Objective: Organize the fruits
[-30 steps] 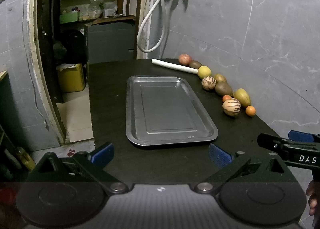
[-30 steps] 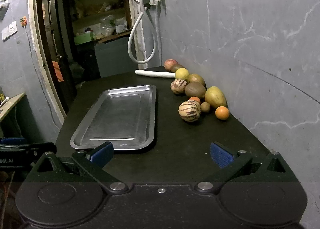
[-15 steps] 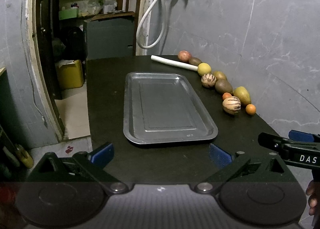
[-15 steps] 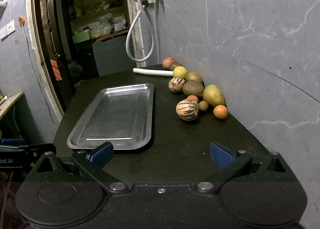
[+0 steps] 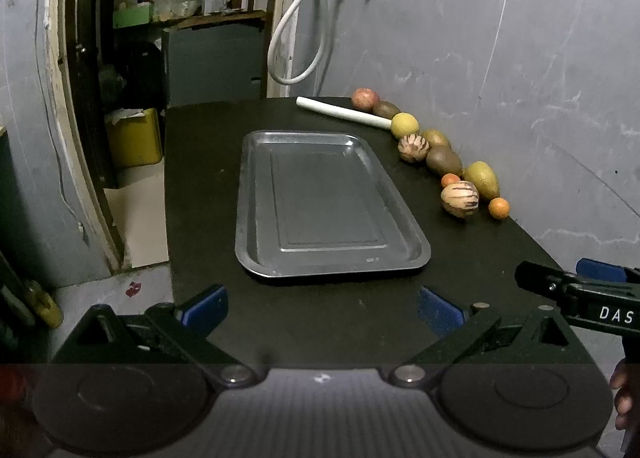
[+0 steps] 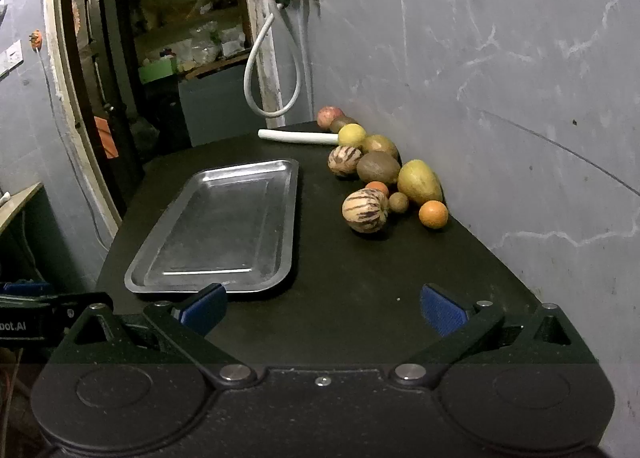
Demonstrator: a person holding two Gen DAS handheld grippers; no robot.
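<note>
So, left wrist view: the left gripper (image 5: 320, 308) has its jaws spread wide and nothing between them; it hovers over the near end of the black table (image 5: 200, 178), and compared with a second ago the tray (image 5: 332, 270) sits a touch lower and closer in frame, so the gripper has crept forward a little; the tray holds no fruit; the fruits line the wall side, red fruit (image 5: 365, 98) farthest, then yellow round fruit (image 5: 405, 125), far striped fruit (image 5: 413, 148), brown fruit (image 5: 444, 162), yellow-green fruit (image 5: 482, 179), near striped fruit (image 5: 460, 199), small orange (image 5: 499, 208); the white tube (image 5: 344, 112) lies just behind the tray; the right gripper (image 5: 576, 290) shows at the right edge.

Right wrist view: the right gripper (image 6: 322, 312) is wide apart too and empty; the fruit pile looks larger and nearer than a second ago, so it has edged toward it; the near striped fruit (image 6: 365, 210) is closest, the small orange (image 6: 433, 214) beside it, the tray (image 6: 256, 286) to the left, well apart from the pile.

Judgement: nothing is moved yet; this is the approach to a first pick, probably by the right gripper.
</note>
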